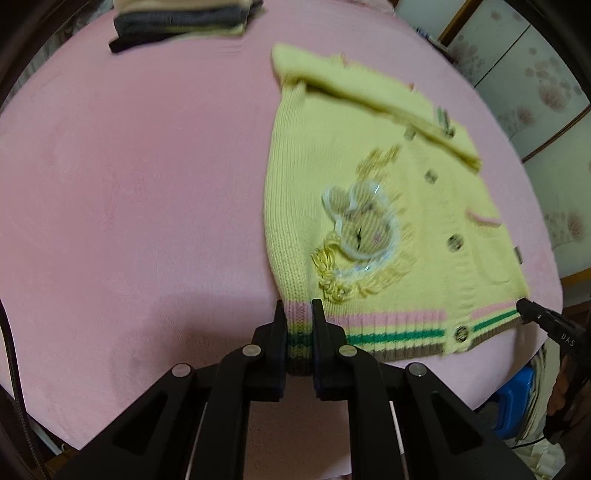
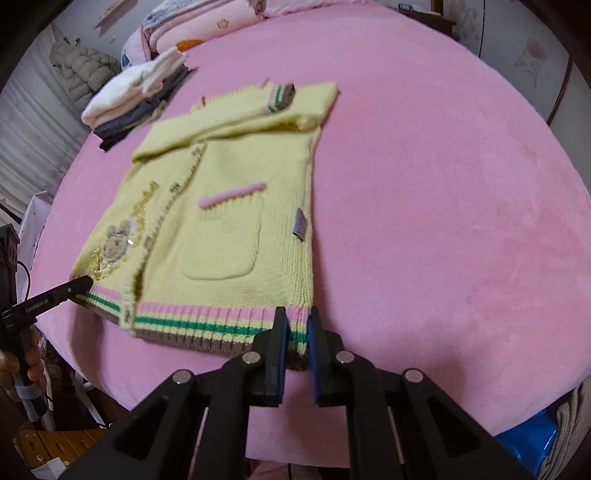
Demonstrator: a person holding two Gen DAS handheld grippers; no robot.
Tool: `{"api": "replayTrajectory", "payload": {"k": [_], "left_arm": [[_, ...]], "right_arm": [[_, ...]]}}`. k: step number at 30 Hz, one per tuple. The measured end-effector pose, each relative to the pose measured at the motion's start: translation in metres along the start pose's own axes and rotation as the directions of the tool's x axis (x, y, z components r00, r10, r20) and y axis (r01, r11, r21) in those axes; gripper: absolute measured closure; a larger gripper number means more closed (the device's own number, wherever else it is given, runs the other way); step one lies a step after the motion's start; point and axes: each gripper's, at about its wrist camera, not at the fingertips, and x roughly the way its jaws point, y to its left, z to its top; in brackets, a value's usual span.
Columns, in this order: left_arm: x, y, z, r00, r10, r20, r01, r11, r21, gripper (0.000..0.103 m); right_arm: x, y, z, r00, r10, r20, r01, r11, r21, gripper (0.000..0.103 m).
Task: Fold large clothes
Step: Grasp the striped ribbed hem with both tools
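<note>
A yellow knit cardigan (image 1: 369,206) with a bunny patch, buttons and a pink, green and brown striped hem lies flat on the pink bed cover, its sleeves folded across the chest. It also shows in the right wrist view (image 2: 229,221). My left gripper (image 1: 300,314) is shut on the hem's near left corner. My right gripper (image 2: 297,321) is shut on the hem's near right corner. The right gripper's tip shows in the left wrist view (image 1: 524,308), and the left gripper's tip shows in the right wrist view (image 2: 83,284).
The pink bed cover (image 2: 443,184) spreads wide around the cardigan. A stack of folded clothes (image 2: 136,96) lies at the far side, and it also shows in the left wrist view (image 1: 181,18). Pillows (image 2: 192,26) and wardrobe doors (image 1: 524,74) stand beyond the bed.
</note>
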Motion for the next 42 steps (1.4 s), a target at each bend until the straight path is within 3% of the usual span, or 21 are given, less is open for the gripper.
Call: {"api": "replayTrajectory", "payload": {"k": [4,6,7,9,11,15,20,25,35,37,39,40,41,42], "left_arm": [[0.000,0.004,-0.005,1.000,-0.002,0.011,0.003,1.000,-0.011,0.088],[-0.004,0.005,-0.005,1.000,-0.018,0.012,0.018,1.000,-0.016,0.072],[-0.009,0.006,-0.006,1.000,-0.011,0.025,0.012,1.000,-0.008,0.069],[-0.020,0.010,-0.008,0.998,0.006,0.063,-0.006,1.000,-0.002,0.050],[-0.026,0.016,-0.009,0.998,-0.003,0.067,0.002,1.000,0.013,0.047],[-0.026,0.030,-0.013,0.998,-0.063,0.019,0.063,0.998,-0.029,0.047],[-0.023,0.026,-0.019,0.998,-0.056,0.037,0.057,0.998,-0.010,0.047],[-0.011,0.019,-0.020,0.990,-0.141,-0.002,0.141,0.989,-0.032,0.047],[0.009,0.015,-0.016,0.987,-0.159,-0.003,0.158,0.985,-0.066,0.047],[0.012,0.011,-0.014,0.990,-0.139,-0.012,0.138,0.989,-0.051,0.050],[0.016,0.006,-0.013,0.991,-0.133,-0.027,0.132,0.991,-0.033,0.063],[0.018,0.004,-0.012,0.990,-0.138,-0.040,0.137,0.990,-0.028,0.070],[0.019,0.002,-0.012,0.989,-0.140,-0.055,0.139,0.990,-0.028,0.077],[0.020,-0.001,-0.011,0.986,-0.149,-0.070,0.147,0.989,-0.032,0.088]], "right_arm": [[0.007,0.005,-0.002,0.999,-0.031,-0.012,0.031,0.999,-0.023,0.089],[-0.001,0.009,-0.002,0.999,-0.045,0.002,0.045,0.997,-0.059,0.085],[-0.006,0.011,-0.002,0.999,-0.050,0.010,0.050,0.995,-0.081,0.084],[-0.020,0.014,-0.003,0.998,-0.050,0.036,0.054,0.990,-0.133,0.083],[-0.029,0.012,-0.004,0.998,-0.045,0.041,0.051,0.984,-0.168,0.080],[-0.028,0.000,-0.009,1.000,-0.026,0.006,0.026,0.989,-0.149,0.077],[-0.023,-0.007,-0.019,1.000,-0.011,-0.001,0.011,0.995,-0.102,0.077],[-0.020,-0.005,-0.021,0.998,0.055,-0.022,-0.057,0.995,-0.080,0.077],[0.000,-0.002,-0.012,0.993,0.113,-0.027,-0.113,0.993,-0.015,0.077],[0.007,-0.001,-0.012,0.994,0.100,-0.039,-0.101,0.995,-0.019,0.077],[0.011,-0.002,-0.012,0.994,0.102,-0.045,-0.103,0.994,-0.019,0.077],[0.013,-0.002,-0.012,0.993,0.102,-0.051,-0.104,0.994,-0.022,0.080],[0.013,-0.002,-0.011,0.992,0.108,-0.060,-0.110,0.994,-0.029,0.092],[0.013,0.000,-0.010,0.991,0.111,-0.068,-0.115,0.992,-0.048,0.094]]}}
